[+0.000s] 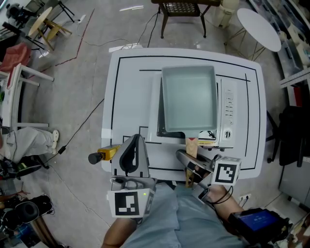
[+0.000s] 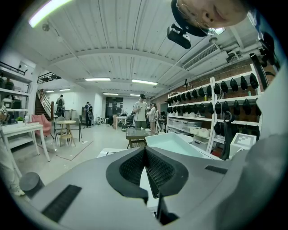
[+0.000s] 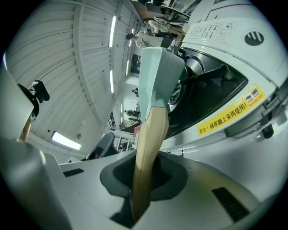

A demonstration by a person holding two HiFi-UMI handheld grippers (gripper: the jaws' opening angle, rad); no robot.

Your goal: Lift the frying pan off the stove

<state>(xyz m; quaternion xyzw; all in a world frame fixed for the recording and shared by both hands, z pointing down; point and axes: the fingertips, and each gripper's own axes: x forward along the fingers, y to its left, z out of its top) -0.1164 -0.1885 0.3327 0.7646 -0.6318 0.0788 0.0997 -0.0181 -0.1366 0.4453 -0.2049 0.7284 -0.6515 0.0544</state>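
Note:
A square pale-green frying pan (image 1: 189,99) sits on the white stove (image 1: 227,114) in the middle of the white table (image 1: 126,97). Its wooden handle (image 1: 191,145) points toward me. My right gripper (image 1: 190,162) is shut on that handle. In the right gripper view the handle (image 3: 148,152) runs up from between the jaws to the pan (image 3: 157,72), beside the stove's body (image 3: 234,112). My left gripper (image 1: 138,141) hovers over the table's near edge, left of the handle, shut with nothing in it. Its pads (image 2: 153,173) meet, and the pan (image 2: 173,143) shows beyond them.
A yellow-and-black tool (image 1: 104,154) lies at the table's front left edge. Around the table stand a dark chair (image 1: 183,9), a round white table (image 1: 259,26) and a white chair (image 1: 14,92). Cables run over the floor. People (image 2: 140,108) stand far off.

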